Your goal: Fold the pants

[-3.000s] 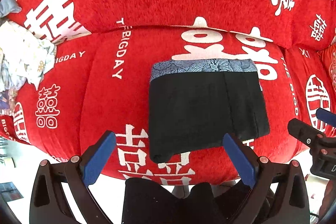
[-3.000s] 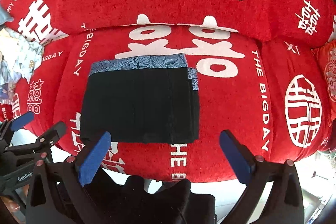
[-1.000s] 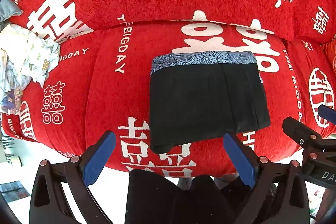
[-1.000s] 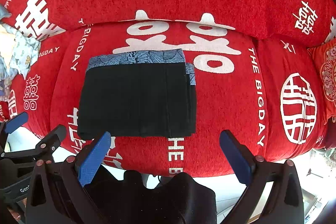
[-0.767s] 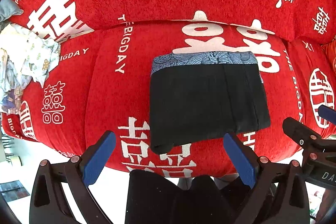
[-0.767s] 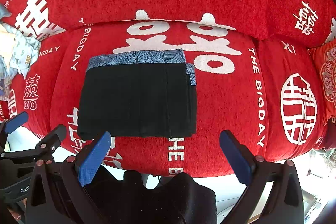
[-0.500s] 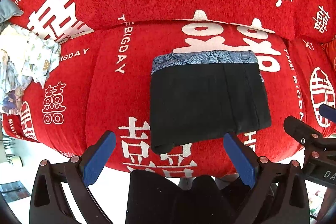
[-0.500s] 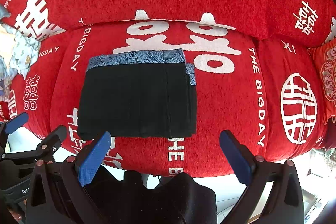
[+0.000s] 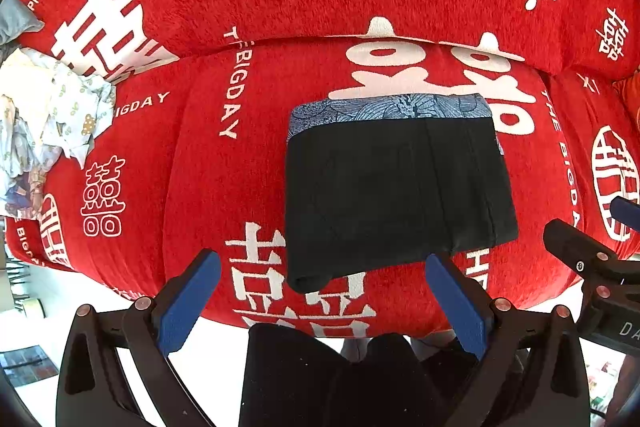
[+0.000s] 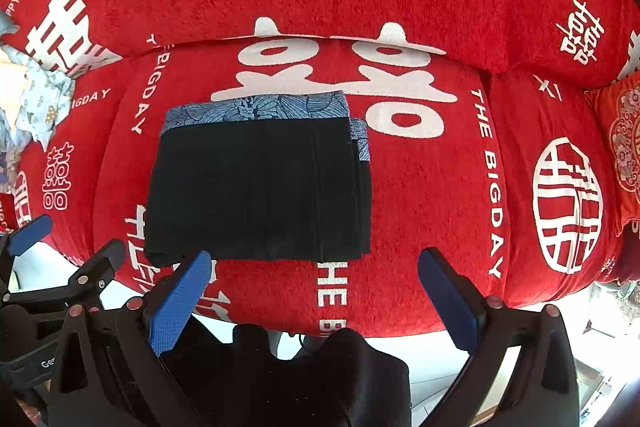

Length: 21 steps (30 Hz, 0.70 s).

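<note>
Both our grippers, left gripper and right gripper, hover spread and empty before the sofa. On its seat lie the folded pants: soft, light, floppy, we judge; best pinched at the near corners.

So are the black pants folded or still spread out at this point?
Folded. The black pants lie as a compact rectangle on the red sofa cover, layered edges stacked at the right, patterned waistband along the far edge.
</note>
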{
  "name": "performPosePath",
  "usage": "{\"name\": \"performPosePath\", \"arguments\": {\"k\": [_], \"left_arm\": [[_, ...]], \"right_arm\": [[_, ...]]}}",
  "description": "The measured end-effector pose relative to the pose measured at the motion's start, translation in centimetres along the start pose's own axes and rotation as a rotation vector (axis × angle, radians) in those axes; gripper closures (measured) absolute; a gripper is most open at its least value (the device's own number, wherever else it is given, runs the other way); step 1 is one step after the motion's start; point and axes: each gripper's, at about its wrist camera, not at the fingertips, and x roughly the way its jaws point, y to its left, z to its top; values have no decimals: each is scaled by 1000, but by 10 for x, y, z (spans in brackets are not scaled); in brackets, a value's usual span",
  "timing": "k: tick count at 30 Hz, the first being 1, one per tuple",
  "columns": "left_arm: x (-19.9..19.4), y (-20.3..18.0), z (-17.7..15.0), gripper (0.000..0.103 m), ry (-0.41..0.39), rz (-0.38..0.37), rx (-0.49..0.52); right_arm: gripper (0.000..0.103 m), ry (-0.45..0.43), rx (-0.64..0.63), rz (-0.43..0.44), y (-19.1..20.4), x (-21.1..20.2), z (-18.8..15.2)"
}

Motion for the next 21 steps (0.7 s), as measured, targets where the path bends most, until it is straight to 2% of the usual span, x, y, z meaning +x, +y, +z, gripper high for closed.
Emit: {"name": "performPosePath", "arguments": {"k": [21], "left_arm": [[2, 0, -1, 0, -9, -9, 7]], "right_arm": [[0, 2, 0, 0, -2, 0, 1]]}}
